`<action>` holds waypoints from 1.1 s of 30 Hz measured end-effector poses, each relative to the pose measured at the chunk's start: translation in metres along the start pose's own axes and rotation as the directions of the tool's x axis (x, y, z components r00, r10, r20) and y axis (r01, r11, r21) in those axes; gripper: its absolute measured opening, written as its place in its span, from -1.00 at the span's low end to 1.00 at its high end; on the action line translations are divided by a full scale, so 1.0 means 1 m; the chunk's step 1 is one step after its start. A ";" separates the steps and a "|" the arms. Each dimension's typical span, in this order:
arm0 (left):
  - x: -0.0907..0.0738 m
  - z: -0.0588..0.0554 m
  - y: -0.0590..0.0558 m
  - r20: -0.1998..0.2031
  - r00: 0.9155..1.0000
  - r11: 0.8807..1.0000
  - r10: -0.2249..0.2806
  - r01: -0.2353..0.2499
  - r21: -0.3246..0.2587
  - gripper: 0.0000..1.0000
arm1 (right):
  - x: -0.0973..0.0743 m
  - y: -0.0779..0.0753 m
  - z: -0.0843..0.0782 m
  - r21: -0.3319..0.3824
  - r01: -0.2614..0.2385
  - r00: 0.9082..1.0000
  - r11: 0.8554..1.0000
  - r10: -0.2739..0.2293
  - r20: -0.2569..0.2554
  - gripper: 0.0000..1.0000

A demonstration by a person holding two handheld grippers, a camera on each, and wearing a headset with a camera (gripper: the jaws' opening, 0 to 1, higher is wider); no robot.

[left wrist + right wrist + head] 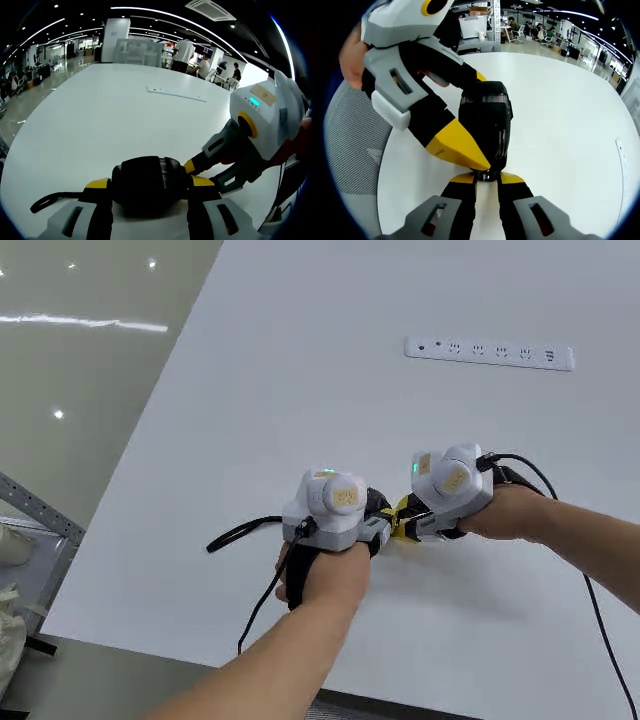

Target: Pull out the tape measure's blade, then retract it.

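**Both tongs on the tape measure, by the near edge**

The tape measure (380,508), with its black case, sits between the two tools towards the near edge of the white surface (300,370), well apart from the power strip (490,352) that lies along the far side. Whether the case rests on the surface or is held just above it, I cannot tell.

The left tongs (150,184) are clamped across the body of the case, one yellow-tipped finger (98,184) on each flank. In the left gripper view a black strap (50,201) lies on the surface just beside the case.

The right tongs (488,178) meet it from the opposite side. In the right gripper view they are drawn almost together and pinch a small dark part at the end of the case nearest them; it is too small to say if that is the blade's hook.

The left hand (325,575) and the right hand (505,512) grip the two tools, which nearly touch. Black cables trail from both towards the near edge.

Beyond the far end of the surface, a few people (185,52) stand in the room.
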State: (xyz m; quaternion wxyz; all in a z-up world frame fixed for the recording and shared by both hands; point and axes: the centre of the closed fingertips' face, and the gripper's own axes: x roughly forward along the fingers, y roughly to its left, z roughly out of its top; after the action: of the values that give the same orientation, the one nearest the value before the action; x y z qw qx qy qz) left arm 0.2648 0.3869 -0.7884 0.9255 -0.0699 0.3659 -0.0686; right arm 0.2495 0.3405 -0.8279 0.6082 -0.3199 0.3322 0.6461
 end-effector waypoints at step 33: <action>-0.019 0.004 0.000 0.007 0.999 0.992 -0.046 0.045 0.121 0.49 | -0.015 0.004 0.004 0.145 0.103 0.993 0.984 -0.109 0.035 -0.47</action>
State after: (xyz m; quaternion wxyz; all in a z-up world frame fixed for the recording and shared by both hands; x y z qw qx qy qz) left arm 0.2537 0.3909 -0.7736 0.9280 -0.0227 0.3548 -0.1113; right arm 0.2461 0.3352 -0.8131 0.6702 -0.2787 0.3470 0.5939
